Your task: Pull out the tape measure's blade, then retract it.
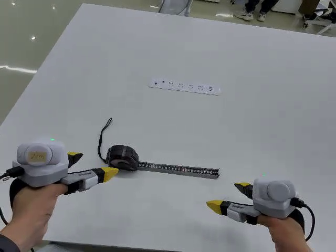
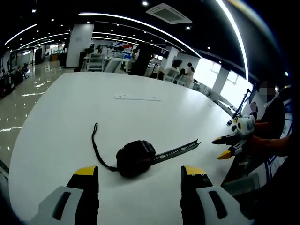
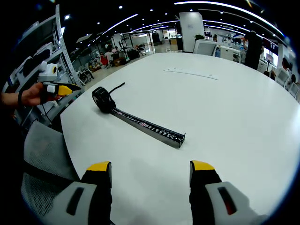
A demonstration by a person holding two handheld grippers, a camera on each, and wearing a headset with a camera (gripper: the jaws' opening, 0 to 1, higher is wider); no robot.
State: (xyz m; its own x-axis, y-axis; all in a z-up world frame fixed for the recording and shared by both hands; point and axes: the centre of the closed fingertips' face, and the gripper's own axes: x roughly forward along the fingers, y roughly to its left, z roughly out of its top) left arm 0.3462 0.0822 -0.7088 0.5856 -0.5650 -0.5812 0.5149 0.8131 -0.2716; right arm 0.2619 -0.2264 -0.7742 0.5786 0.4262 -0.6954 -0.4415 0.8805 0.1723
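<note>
**Left gripper (image 1: pixel 93 164) at the case, right gripper (image 1: pixel 228 195) off the blade tip**

Your left gripper, yellow-tipped, is spread wide and holds nothing. Its jaws point at the black round tape measure case (image 1: pixel 122 157), which lies just beyond them at the near left of the white workbench top (image 1: pixel 157 47). From this placement you could close on the case to steady it.

Your right gripper is likewise spread and empty. It hovers nearer to you than the hooked end of the dark graduated blade (image 1: pixel 178 169) and slightly right of it, within reach of that end.

The blade lies flat on the bench and runs rightward from the case. Nothing grips it while it lies extended, so the lock is probably engaged.

The black wrist cord (image 1: pixel 102 137) loops away on the far left of the case, clear of both grippers. The white power strip (image 1: pixel 185 87) lies well apart on the far side.

Judge the pull-out complete; retraction is not yet done.
</note>
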